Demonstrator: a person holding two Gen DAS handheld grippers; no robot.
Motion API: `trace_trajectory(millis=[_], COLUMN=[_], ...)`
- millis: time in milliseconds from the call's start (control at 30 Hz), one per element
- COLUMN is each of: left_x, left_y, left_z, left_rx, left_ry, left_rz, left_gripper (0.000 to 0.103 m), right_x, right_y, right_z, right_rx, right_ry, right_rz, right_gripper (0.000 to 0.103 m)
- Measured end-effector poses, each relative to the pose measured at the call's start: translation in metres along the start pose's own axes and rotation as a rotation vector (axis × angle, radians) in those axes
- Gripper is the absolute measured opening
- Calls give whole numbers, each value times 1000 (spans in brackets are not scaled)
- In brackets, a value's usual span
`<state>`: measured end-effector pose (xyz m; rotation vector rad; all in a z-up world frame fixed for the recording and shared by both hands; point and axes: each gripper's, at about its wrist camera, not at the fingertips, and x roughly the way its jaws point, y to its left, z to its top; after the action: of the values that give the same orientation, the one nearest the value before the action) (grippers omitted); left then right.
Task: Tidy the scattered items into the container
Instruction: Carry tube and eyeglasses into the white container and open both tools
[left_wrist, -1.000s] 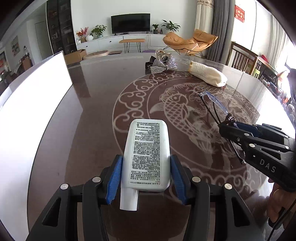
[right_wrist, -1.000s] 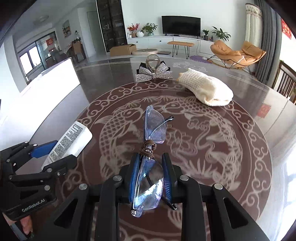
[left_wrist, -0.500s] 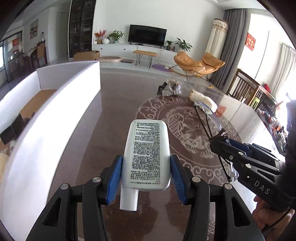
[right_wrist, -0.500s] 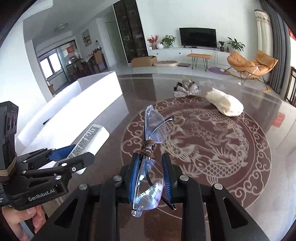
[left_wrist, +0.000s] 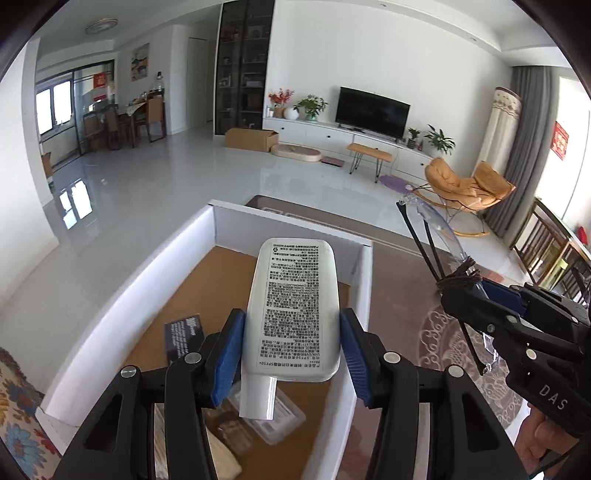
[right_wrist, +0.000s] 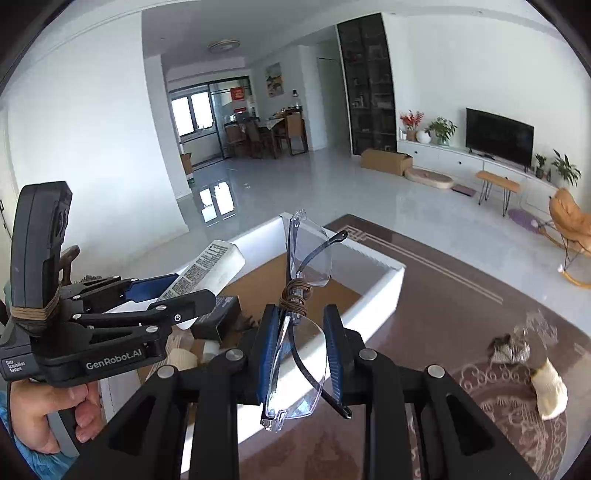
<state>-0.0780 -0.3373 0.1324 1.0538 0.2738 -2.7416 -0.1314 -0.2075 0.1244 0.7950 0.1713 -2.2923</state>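
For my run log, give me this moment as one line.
left gripper: shut on white printed tube, above white cardboard box | right gripper: shut on clear glasses, near box rim

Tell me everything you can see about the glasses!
The glasses have clear, rimless-looking lenses and thin dark arms, folded. A brown cord is wound around the bridge. The right gripper is shut on them, pinching one lens between its blue pads, so they stand on end with the other lens sticking up. They are held in the air near the white box, touching nothing else.
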Motion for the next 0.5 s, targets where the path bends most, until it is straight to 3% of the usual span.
trace_trajectory(millis=[200, 367, 500], left_x=[53, 112, 141], left_y=[39, 56, 62], left_z=[23, 19, 11], left_rx=[-52, -71, -79], left_ry=[94, 234, 320], left_rz=[39, 46, 46], left_gripper=[51, 51, 52], right_x=[94, 171, 204], right_y=[17, 12, 11], right_z=[41, 43, 36], right_rx=[-45, -52, -67], right_ry=[152, 321, 379], right_rz=[25, -8, -5], right_gripper=[25, 25, 28])
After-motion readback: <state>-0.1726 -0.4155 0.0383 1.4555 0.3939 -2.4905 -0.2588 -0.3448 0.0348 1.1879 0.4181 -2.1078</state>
